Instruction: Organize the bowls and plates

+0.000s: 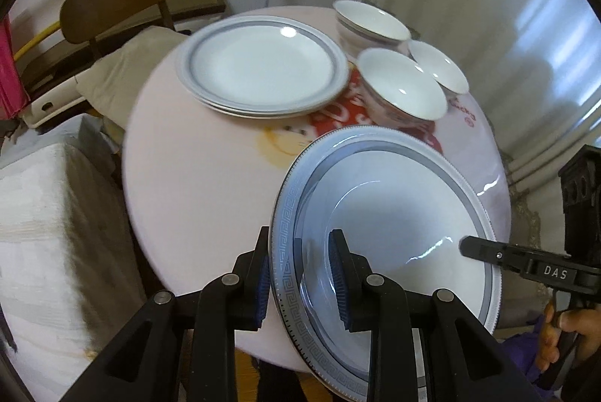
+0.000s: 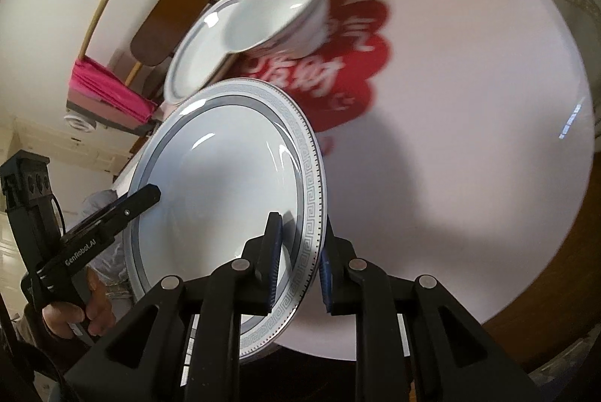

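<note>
Plate [image 1: 394, 225] with the blue-grey key-pattern rim hangs clear above the near side of the round pink table [image 1: 195, 176], carried by both grippers at once: the left gripper [image 1: 302, 274] has its blue pads pinching the rim on one side, the right gripper [image 2: 298, 265] clamps the opposite edge, jaws nearly together with only the rim's thickness between them. Judging by the layout, the step in hand is carrying this plate to the plate stack [image 1: 263, 67] farther back on the table, where at least two like plates already lie nested. Doing it well probably means holding both hands at one height so the plate stays level, bringing it in over the stack rather than sliding it across, centring rim over rim, and lowering until it seats before either grip lets go; freeing one side early would likely tip it. Path should pass left of the bowls, since the nearest bowl [image 1: 402, 86] stands just beside the stack. Three white bowls are in view, that one, a bowl behind it [image 1: 370, 22] and a third bowl [image 1: 439, 67] to the right, close together but not nested; all look empty, as do the carried plate and the stack's top plate
</note>
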A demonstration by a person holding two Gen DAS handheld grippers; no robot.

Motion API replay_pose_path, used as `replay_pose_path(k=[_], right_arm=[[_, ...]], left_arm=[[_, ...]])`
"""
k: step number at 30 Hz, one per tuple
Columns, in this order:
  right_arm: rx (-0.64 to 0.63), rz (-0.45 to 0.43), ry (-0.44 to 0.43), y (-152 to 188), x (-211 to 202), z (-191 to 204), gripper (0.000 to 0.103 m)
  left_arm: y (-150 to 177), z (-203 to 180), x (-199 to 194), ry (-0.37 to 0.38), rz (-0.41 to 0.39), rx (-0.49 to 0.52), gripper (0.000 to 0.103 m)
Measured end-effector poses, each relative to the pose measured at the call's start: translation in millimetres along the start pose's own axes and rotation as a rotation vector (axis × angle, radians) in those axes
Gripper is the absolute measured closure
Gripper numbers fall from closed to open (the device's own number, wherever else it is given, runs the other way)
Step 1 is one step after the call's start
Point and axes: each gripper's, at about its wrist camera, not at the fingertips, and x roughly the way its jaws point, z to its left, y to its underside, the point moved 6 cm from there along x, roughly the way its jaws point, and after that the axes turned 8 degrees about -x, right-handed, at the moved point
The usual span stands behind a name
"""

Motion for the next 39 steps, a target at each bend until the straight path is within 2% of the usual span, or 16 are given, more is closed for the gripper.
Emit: replay_pose_path(k=[10, 19, 25, 32, 39], right_arm=[[-0.094, 0.038, -0.053, -41, 26, 35, 0.085], [-0.076, 0.025, -0.027, -70, 35, 42, 0.085], [0.042, -0.04, 0.006, -79, 46, 52, 0.084], [0.211, -0.134, 0.06, -95, 68, 72, 0.084], [0.343, -0.175, 0.127, -98, 86, 72, 0.081]], left_arm=[[-23, 41, -28, -0.052, -0.053, -0.07, 0.079], [-63, 52, -11, -0.032, -0.043, -0.039, 0.079], [-112, 70, 4, 0.032, -0.015, 0.082, 0.079], [-166, 97, 24, 0.098, 0.042, 0.271, 0.079], [-206, 99, 51, 0.15, 0.082, 0.376, 0.079]])
